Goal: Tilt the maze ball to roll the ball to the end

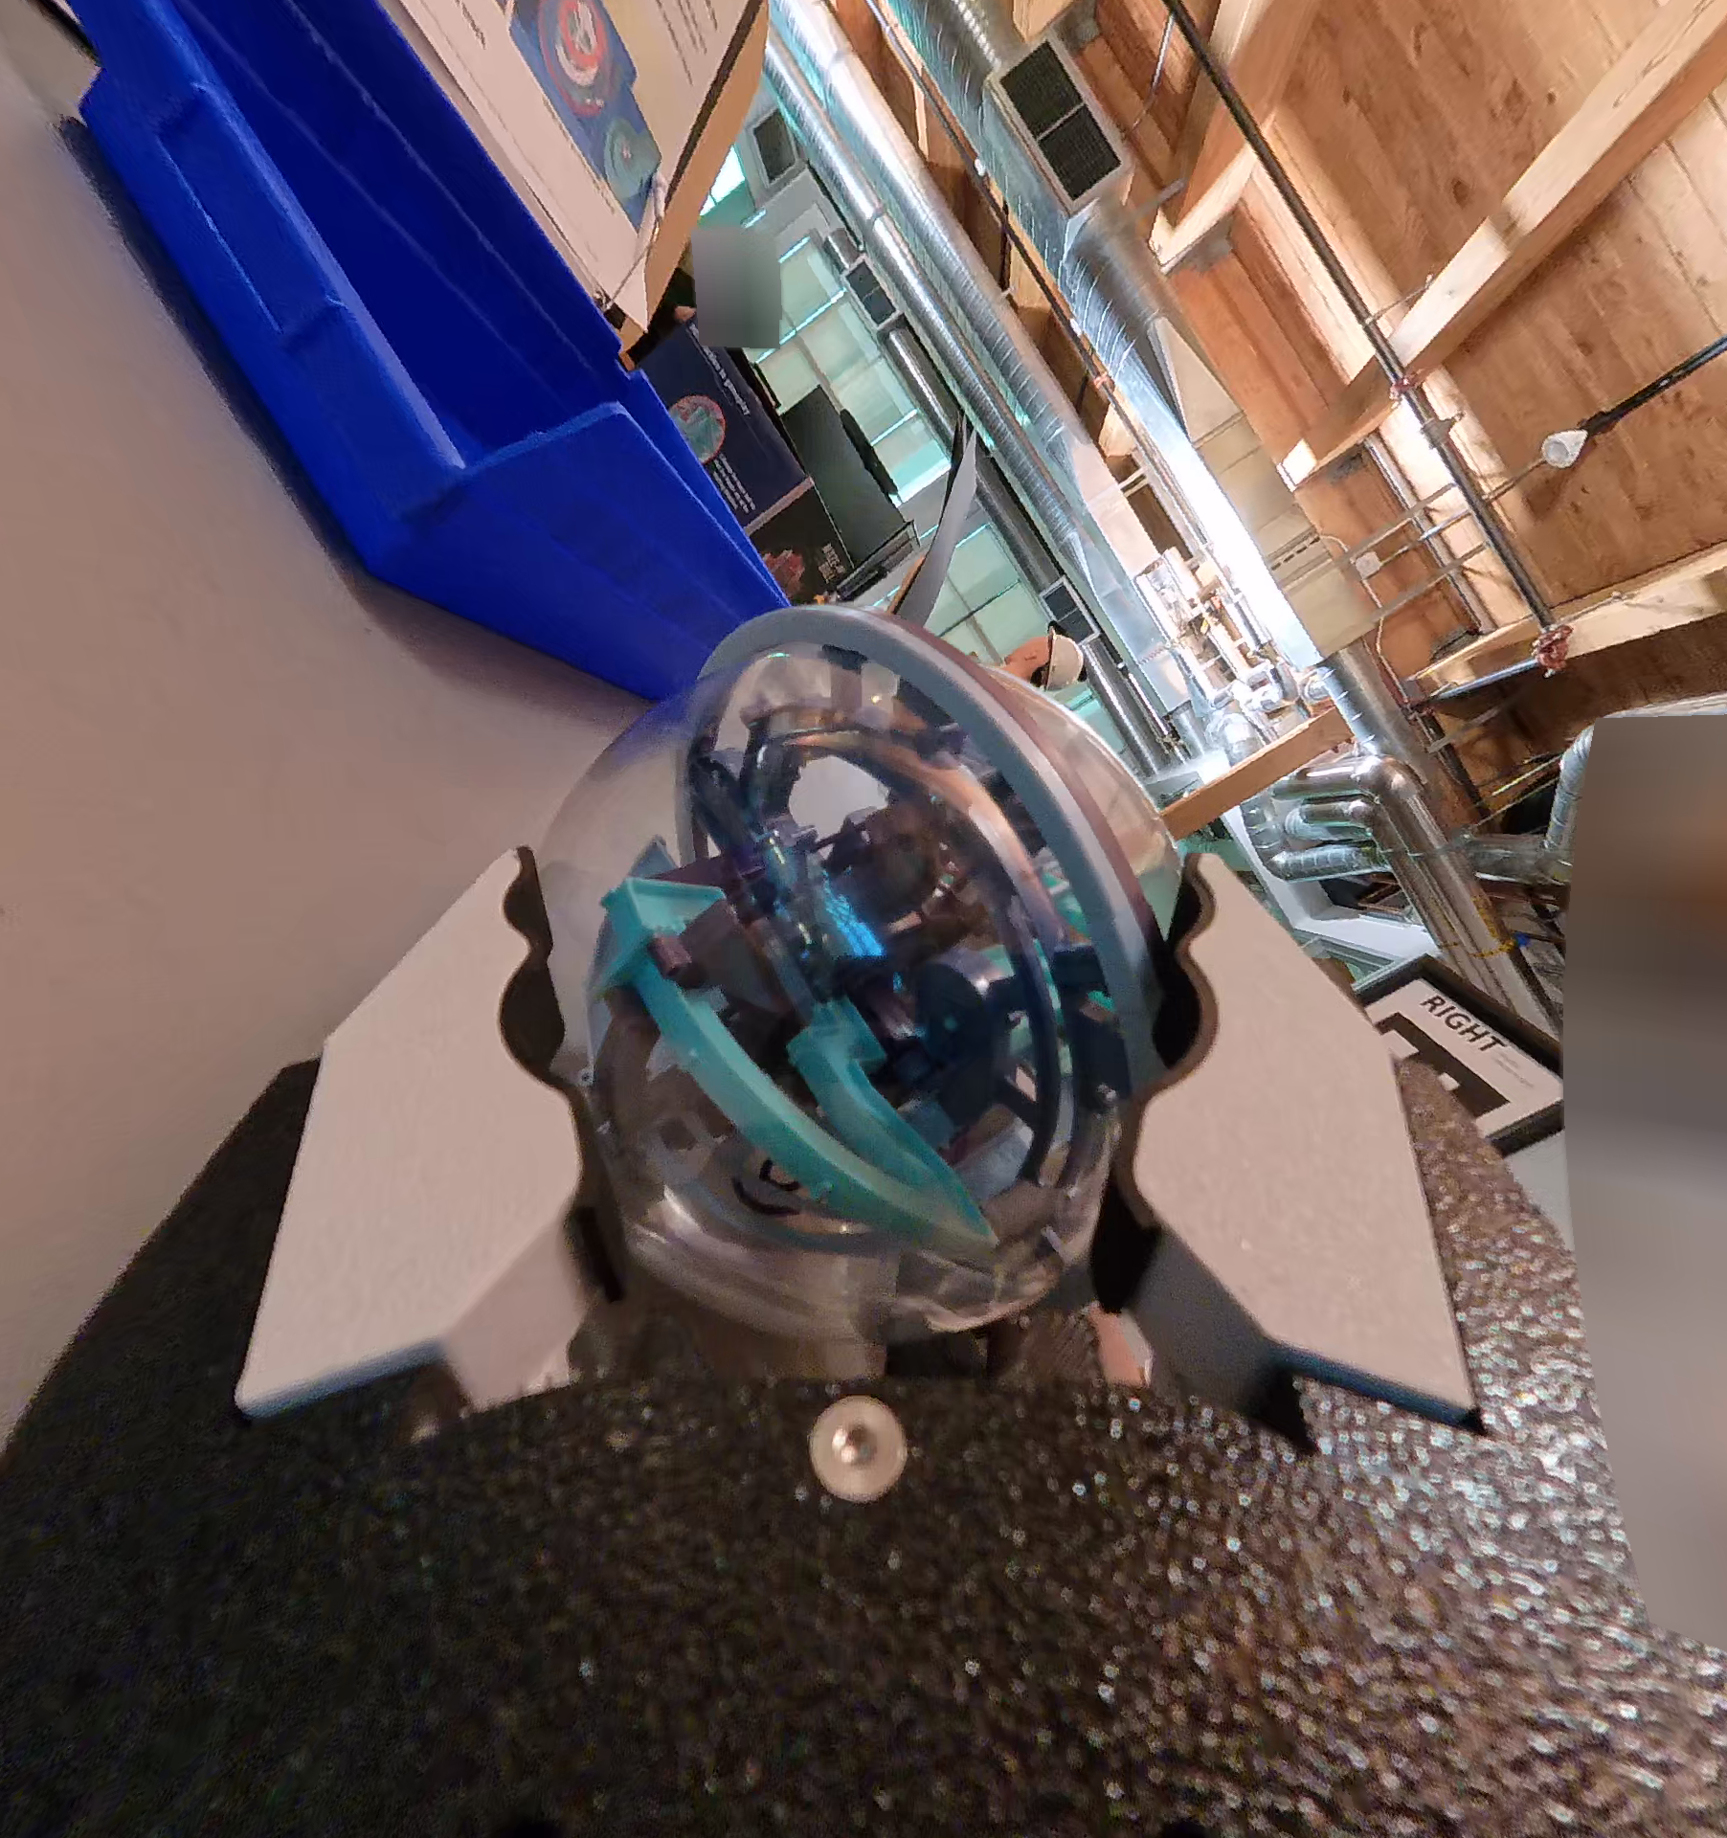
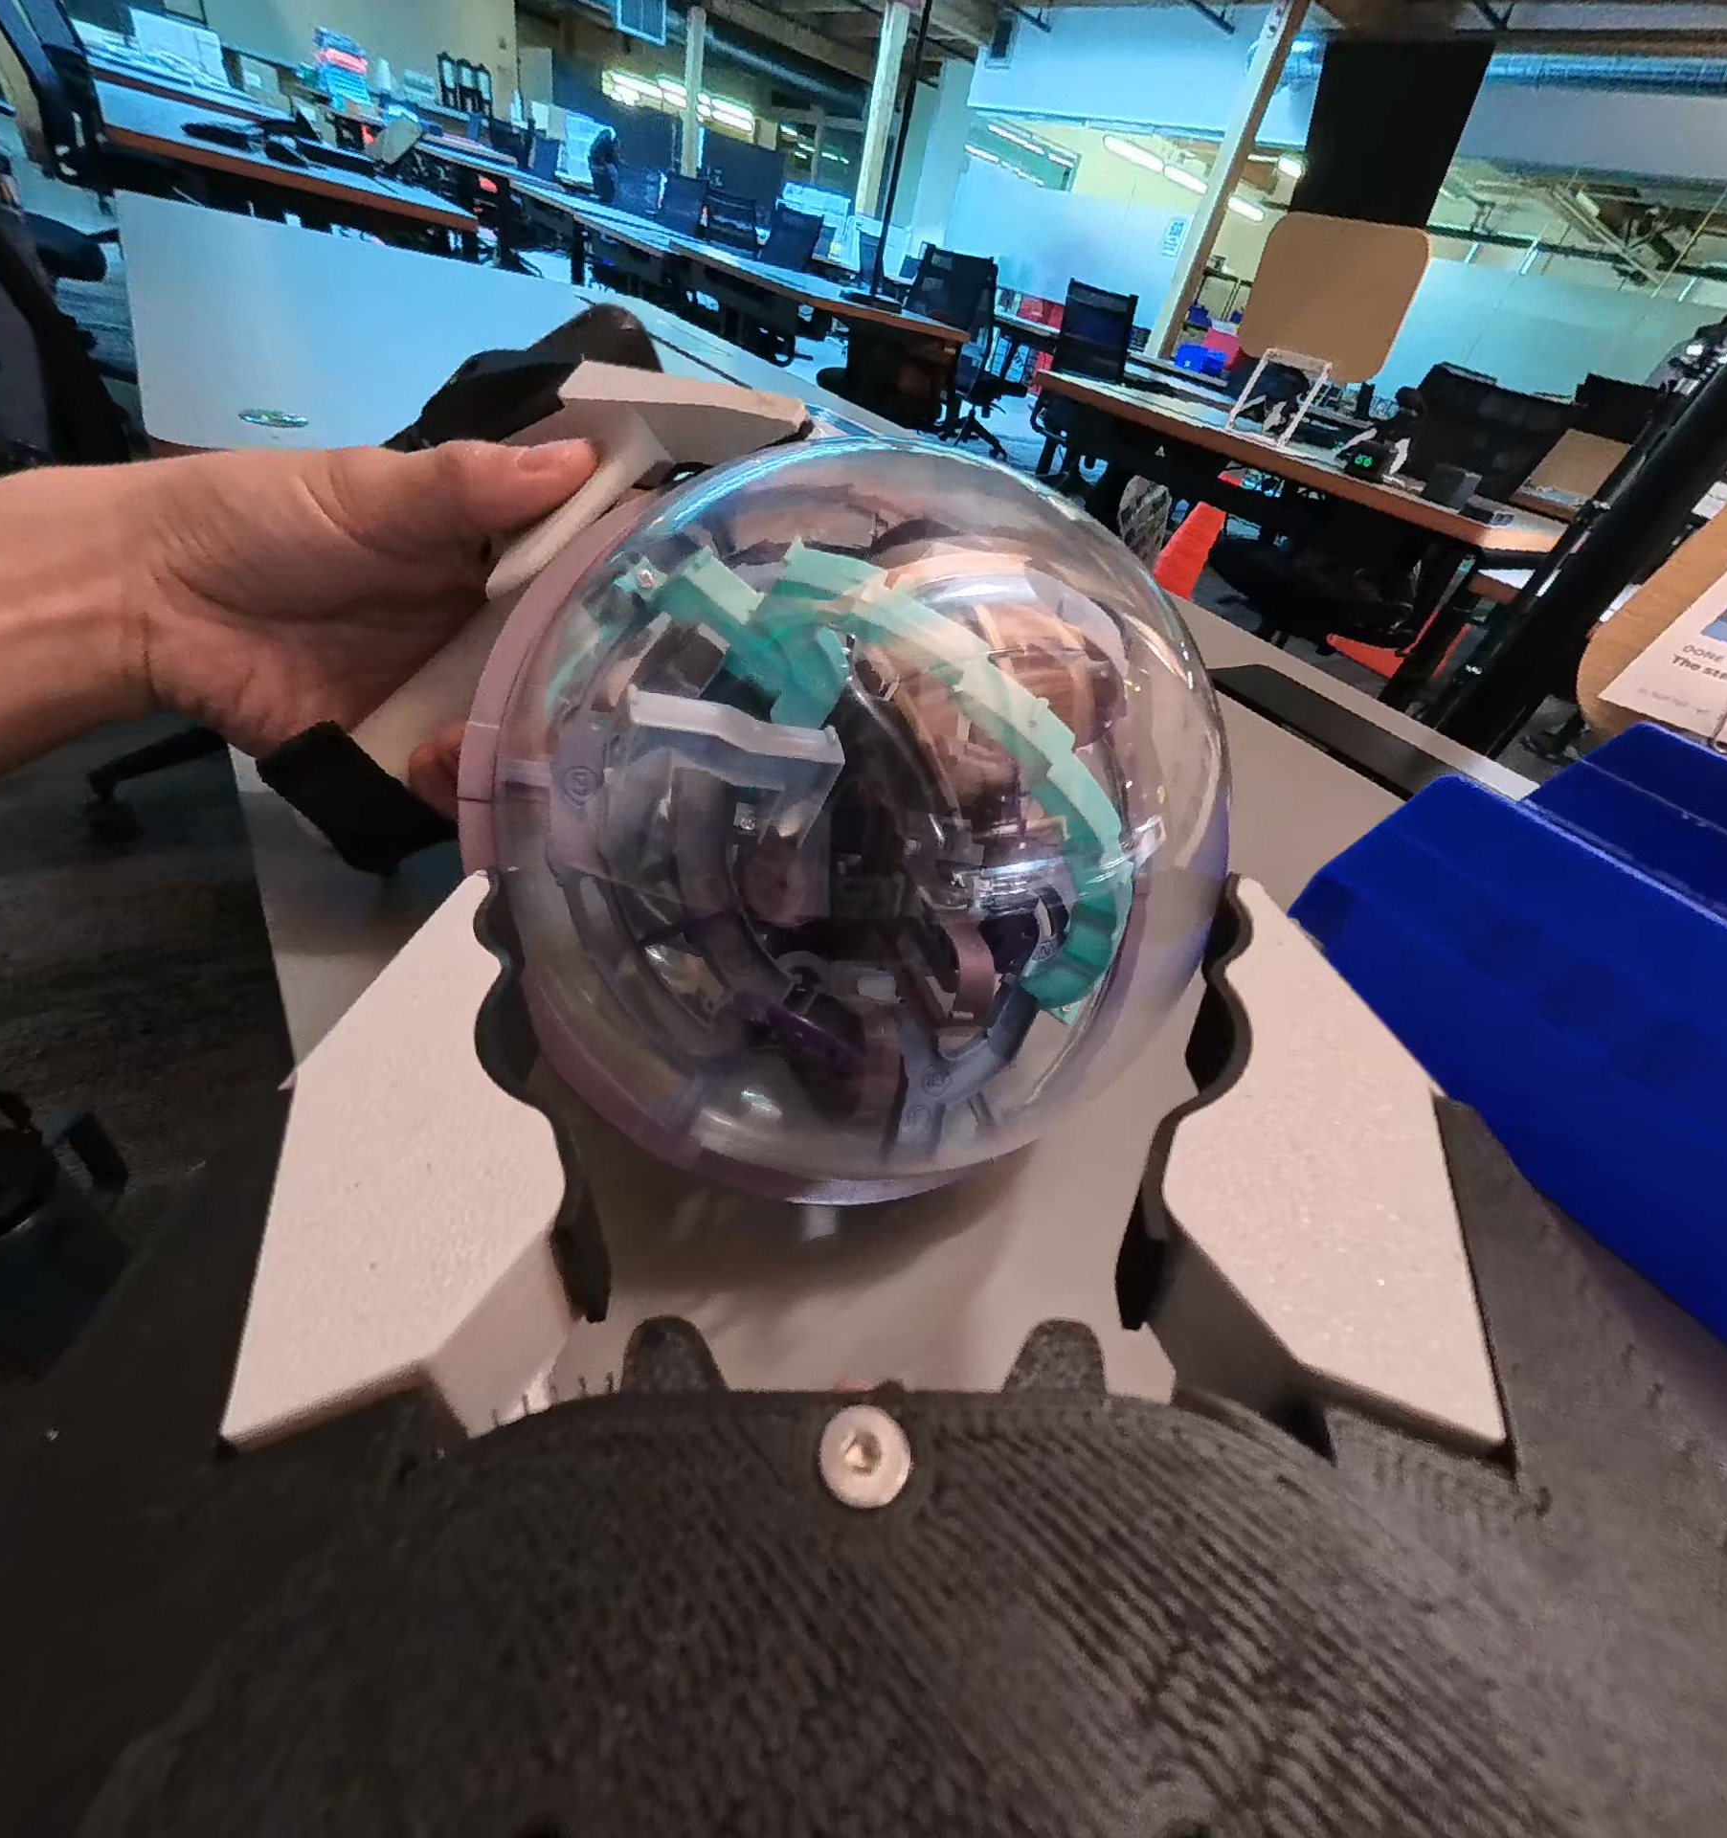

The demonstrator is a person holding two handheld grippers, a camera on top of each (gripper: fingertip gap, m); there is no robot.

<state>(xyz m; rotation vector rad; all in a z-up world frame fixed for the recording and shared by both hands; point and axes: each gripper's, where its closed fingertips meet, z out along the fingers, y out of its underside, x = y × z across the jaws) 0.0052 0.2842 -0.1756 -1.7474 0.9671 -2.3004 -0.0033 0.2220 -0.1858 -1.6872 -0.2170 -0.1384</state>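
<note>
I am gripping the maze ball [image 2: 840, 816] from two sides and holding it clear above the grey table [image 2: 342, 328].

On the left, the left gripper [image 1: 845, 955] is spread wide around the sphere, its dark wavy pads [image 1: 531, 985] pressing on the clear shell at both flanks; a hand [image 2: 273, 597] is wrapped over its white finger. On the right, the right gripper [image 2: 855, 995] is spread just as wide, and its pads [image 2: 501, 995] are seating against the lower half of the shell. The blue bin [image 2: 1576, 975] is sitting just beside it.

To tilt well, I judge I should be rotating both wrists together and slowly, keeping pressure even so the smooth shell does not slip, and pausing after each small lean.

The ball is a transparent globe with a grey-lilac seam ring [image 1: 1029, 786], teal tracks [image 2: 999, 696] arching over brown, purple and pale grey ramps. I cannot pick out the small rolling ball inside.
</note>
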